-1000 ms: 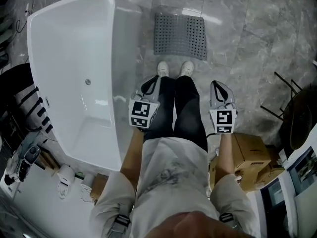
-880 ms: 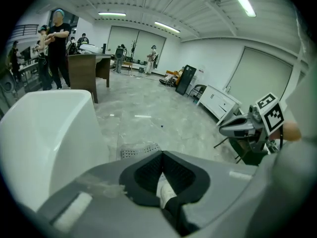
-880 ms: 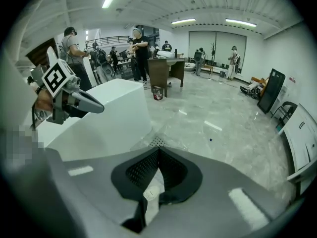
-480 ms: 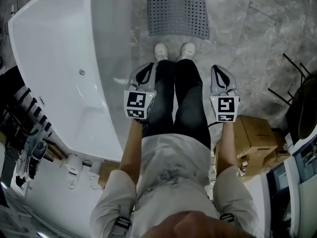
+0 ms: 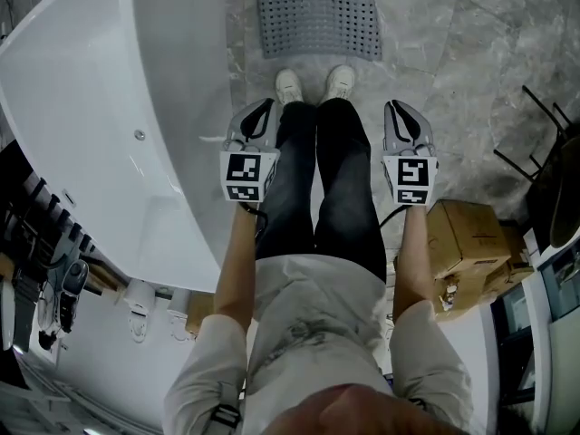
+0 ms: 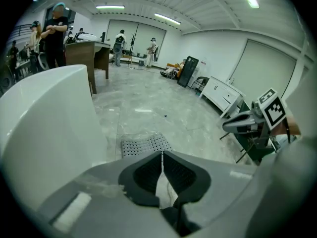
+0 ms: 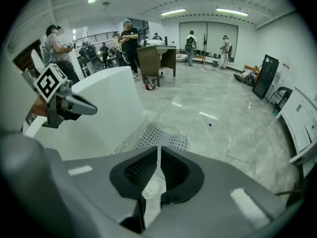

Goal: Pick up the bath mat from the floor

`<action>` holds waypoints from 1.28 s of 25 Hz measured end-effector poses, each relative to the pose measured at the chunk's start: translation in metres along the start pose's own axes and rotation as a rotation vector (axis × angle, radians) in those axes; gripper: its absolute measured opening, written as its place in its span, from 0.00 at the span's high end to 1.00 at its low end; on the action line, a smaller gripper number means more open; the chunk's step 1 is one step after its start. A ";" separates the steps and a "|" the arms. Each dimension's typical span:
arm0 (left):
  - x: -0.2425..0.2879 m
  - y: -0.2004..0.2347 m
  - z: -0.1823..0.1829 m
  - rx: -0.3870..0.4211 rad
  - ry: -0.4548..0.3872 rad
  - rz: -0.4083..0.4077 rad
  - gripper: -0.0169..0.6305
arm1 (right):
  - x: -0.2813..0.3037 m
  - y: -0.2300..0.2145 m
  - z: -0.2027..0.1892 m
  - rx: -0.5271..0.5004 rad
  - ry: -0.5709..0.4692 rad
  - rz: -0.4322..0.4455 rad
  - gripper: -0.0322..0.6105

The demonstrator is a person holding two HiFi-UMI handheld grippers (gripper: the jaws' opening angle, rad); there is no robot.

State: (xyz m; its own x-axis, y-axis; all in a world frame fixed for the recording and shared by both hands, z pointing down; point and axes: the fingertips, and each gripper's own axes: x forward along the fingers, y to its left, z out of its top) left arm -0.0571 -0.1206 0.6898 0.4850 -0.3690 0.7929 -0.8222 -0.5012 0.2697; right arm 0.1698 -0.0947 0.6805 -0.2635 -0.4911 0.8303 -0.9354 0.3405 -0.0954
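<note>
Head view, nearest first: forearms in pale sleeves are extended downward, one gripper held in each hand, either side of dark-trousered legs (image 5: 317, 188).

Left gripper (image 5: 263, 107): pointed steeply down at the floor, marker cube (image 5: 247, 177) uppermost. In the left gripper view its jaws are seen closed, tips meeting in a hairline, with nothing between them.

Right gripper (image 5: 400, 109): held level with the left, on the other side of the legs. Its jaws have just been opening. A thin slit is seen between the tips in the right gripper view, and nothing is held in it.

White shoes (image 5: 291, 84) are planted on the grey marbled floor (image 5: 471, 43).

Bath mat (image 5: 317, 12): grey and perforated, lying flat on the floor just ahead of the shoes, untouched by either gripper. It is seen past the jaw tips in both gripper views.

White bathtub (image 5: 91, 107): alongside the person's left, with the mat near its end. Cardboard boxes (image 5: 467, 238) are stacked at the person's right.

Far background, gripper views: several people are seen standing around a desk (image 7: 156, 56).
</note>
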 end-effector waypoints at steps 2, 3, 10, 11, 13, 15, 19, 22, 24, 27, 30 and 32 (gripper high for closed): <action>0.011 0.007 -0.005 -0.005 0.009 -0.009 0.95 | 0.016 0.000 -0.004 0.019 0.010 -0.002 0.91; 0.017 0.011 -0.007 -0.006 0.015 -0.012 0.95 | 0.023 0.000 -0.006 0.027 0.015 -0.003 0.91; 0.048 0.035 -0.020 -0.006 0.050 -0.023 0.89 | 0.062 0.000 -0.024 0.053 0.070 -0.003 0.89; 0.053 0.039 -0.023 -0.005 0.055 -0.024 0.89 | 0.068 0.000 -0.027 0.055 0.074 -0.004 0.88; 0.064 0.047 -0.029 -0.009 0.067 -0.024 0.87 | 0.079 -0.001 -0.032 0.060 0.085 -0.005 0.87; 0.075 0.055 -0.037 -0.018 0.081 -0.024 0.86 | 0.091 -0.003 -0.038 0.060 0.097 -0.004 0.86; 0.096 0.069 -0.053 -0.038 0.113 -0.017 0.84 | 0.113 -0.007 -0.051 0.044 0.126 0.000 0.85; 0.110 0.077 -0.065 -0.053 0.128 -0.010 0.82 | 0.128 -0.013 -0.061 0.037 0.153 -0.005 0.84; 0.120 0.083 -0.072 -0.062 0.137 -0.006 0.82 | 0.139 -0.016 -0.067 0.033 0.167 -0.007 0.82; 0.137 0.092 -0.083 -0.075 0.150 -0.003 0.80 | 0.156 -0.023 -0.076 0.037 0.174 -0.003 0.80; 0.155 0.099 -0.095 -0.081 0.164 0.003 0.80 | 0.175 -0.033 -0.088 0.041 0.186 -0.003 0.80; 0.166 0.103 -0.101 -0.086 0.167 0.004 0.80 | 0.187 -0.040 -0.097 0.035 0.200 -0.009 0.79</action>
State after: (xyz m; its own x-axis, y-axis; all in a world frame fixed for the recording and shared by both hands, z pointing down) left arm -0.0916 -0.1541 0.9043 0.4311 -0.2319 0.8720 -0.8500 -0.4287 0.3062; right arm 0.1803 -0.1224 0.8923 -0.2060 -0.3242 0.9233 -0.9461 0.3068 -0.1034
